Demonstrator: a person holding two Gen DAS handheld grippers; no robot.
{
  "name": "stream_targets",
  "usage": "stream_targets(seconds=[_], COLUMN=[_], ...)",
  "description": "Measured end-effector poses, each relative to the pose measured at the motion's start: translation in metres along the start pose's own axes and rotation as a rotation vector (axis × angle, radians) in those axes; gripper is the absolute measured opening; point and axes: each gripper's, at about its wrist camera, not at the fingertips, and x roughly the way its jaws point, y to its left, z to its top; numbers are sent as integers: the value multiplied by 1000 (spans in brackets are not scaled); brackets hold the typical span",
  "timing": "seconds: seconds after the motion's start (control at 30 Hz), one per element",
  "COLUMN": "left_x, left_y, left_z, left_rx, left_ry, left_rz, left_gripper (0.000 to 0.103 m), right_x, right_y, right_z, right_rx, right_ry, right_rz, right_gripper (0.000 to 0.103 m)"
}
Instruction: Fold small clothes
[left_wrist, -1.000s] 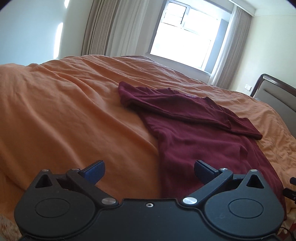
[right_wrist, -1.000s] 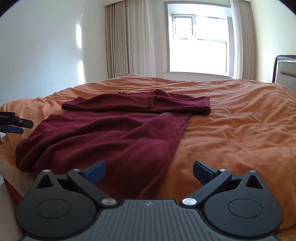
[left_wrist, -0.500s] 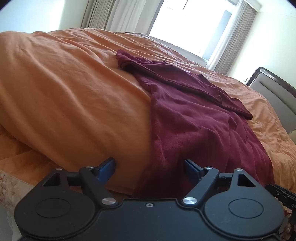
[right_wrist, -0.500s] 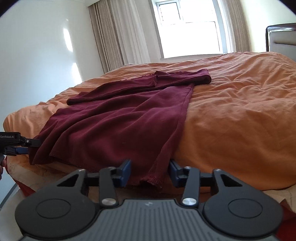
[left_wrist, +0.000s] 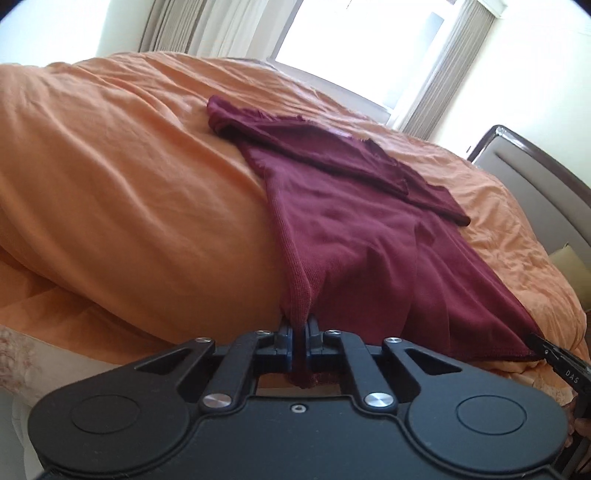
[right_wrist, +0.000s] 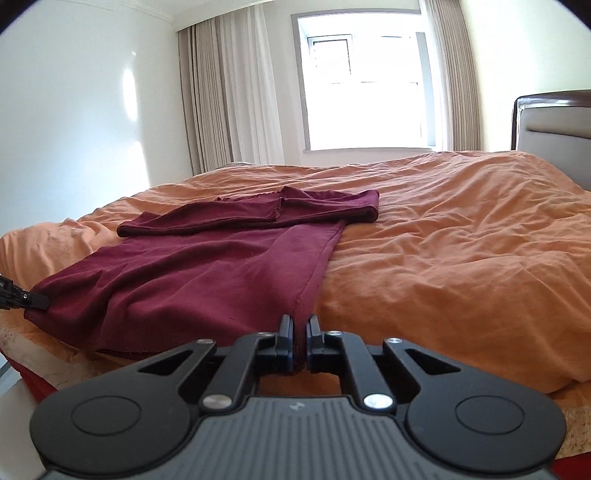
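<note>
hand-held gripper pair, left (left_wrist: 298, 326) and right (right_wrist: 300, 326), pinches maroon garment (left_wrist: 354, 236) hem corners (jaws just closed).

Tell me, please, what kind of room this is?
Most likely a bedroom in a home. A wide bed with an orange cover fills the view, a padded headboard stands at one end, and long curtains hang beside a window. A dark red garment lies on the bed.

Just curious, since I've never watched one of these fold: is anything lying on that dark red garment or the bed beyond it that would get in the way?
Nothing visible does. Both grippers already pinch the maroon garment's near corners, and the orange bedspread around it shows only wrinkles.
</note>
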Motion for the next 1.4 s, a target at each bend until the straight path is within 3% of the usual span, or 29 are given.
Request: stream_targets(seconds=[0.13,0.5,0.6,0.7,0.77,0.8,0.87,0.93,1.0,1.07,1.2,1.4], left_x=[-14,10,9,6,4,2,-1,-5,-8,-9,-7,4], left_y=[2,16,15,14,12,12,9,3,-4,-12,-30,-49], left_z=[6,-11,-12,-12,-12,-12,-12,-12,-10,-11,-11,-14], left_rx=[-13,-42,-31,-35,-36,-35,-24,5,51,91,175,218], left_ry=[-28,37,29,21,9,-1,-32,-77,-117,-164,-220,-198], left_rz=[14,57,51,59,61,66,90,122,148,181,209,172], left_gripper=[5,5,8,20,34,40,67,78,85,102,102,102], right_x=[2,20,20,16,11,8,4,5,9,14,28,49], right_y=[-7,-17,-16,-15,-11,-7,4,18,32,45,73,101], right_z=[-5,-22,-23,-23,-23,-24,-25,-28,-33,-39,-57,-83], right_rx=[4,-6,-18,-46,-83,-112,-194,-284,-374,-454,-618,-816], right_ry=[21,98,94,78,49,32,4,-10,-24,-26,-29,-60], right_rz=[-17,-6,1,-20,-25,-28,-24,-22,-8,-2,-33,-145], right_gripper=[7,8,14,35,63,66,78,91,94,96,97,97])
